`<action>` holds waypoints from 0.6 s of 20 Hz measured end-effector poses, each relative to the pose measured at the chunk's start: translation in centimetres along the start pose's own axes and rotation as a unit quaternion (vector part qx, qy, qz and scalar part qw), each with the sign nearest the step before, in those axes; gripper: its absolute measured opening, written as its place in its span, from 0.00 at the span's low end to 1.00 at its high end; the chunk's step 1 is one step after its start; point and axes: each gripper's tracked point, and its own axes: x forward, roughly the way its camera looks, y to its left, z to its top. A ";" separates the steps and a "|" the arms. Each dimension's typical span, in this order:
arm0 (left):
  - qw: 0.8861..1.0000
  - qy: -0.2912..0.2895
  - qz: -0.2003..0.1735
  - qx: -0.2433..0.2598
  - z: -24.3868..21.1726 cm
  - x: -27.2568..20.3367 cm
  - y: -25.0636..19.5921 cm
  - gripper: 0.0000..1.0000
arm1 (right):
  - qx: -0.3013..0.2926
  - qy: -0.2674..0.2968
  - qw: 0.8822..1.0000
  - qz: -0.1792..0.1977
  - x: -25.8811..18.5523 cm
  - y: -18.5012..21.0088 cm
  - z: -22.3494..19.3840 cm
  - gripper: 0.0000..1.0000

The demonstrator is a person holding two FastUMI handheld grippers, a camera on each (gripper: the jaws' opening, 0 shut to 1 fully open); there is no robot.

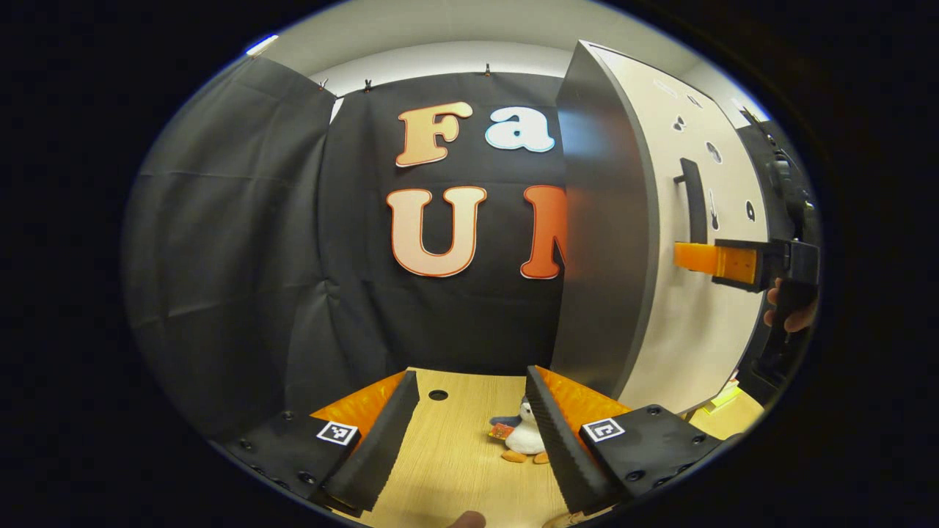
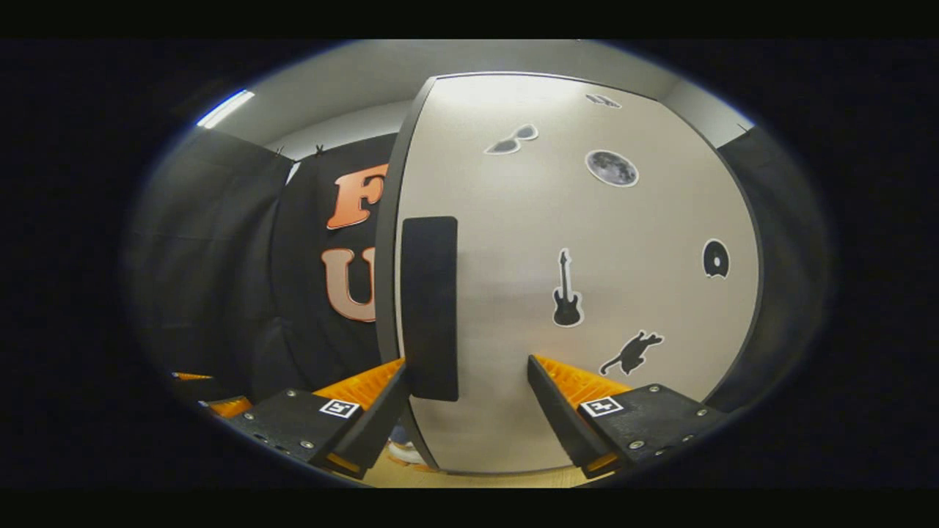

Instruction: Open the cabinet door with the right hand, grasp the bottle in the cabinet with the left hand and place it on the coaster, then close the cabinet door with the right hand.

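While our right hand-held gripper (image 2: 466, 381) is spread wide, we should pinch the black bar handle (image 2: 430, 308) at eleven o'clock on the pale cabinet door (image 2: 587, 220) and pull slowly.

1. The cabinet door (image 2: 513, 249) is showing a pale beige face with a dark grey edge.
2. Its handle (image 2: 430, 308) is showing matte black.
3. The stickers (image 2: 566, 292) on the door are showing black and grey shapes: a guitar, a cat, a moon, sunglasses.
4. The left gripper (image 1: 469, 433) is showing black fingers, orange backing and black-and-white square markers.
5. The right gripper (image 2: 466, 411) is showing the same colours.
6. The table (image 1: 455, 455) is showing light wood grain.
7. The toy penguin (image 1: 522, 436) is showing white, dark blue-grey and orange feet.
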 end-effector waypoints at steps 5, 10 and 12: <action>1.000 -0.007 0.008 0.009 1.0 -4.9 -2.2 0.95 | 0.002 0.016 1.000 0.021 -7.4 -0.9 -1.2 0.93; 1.000 -0.003 0.007 0.001 2.0 -10.7 -5.5 0.96 | 0.003 0.024 1.000 -0.006 -17.4 -5.3 -1.2 0.93; 1.000 -0.010 0.007 0.003 3.0 -13.1 -6.7 0.96 | 0.007 0.023 1.000 -0.016 -21.0 -7.1 -1.1 0.94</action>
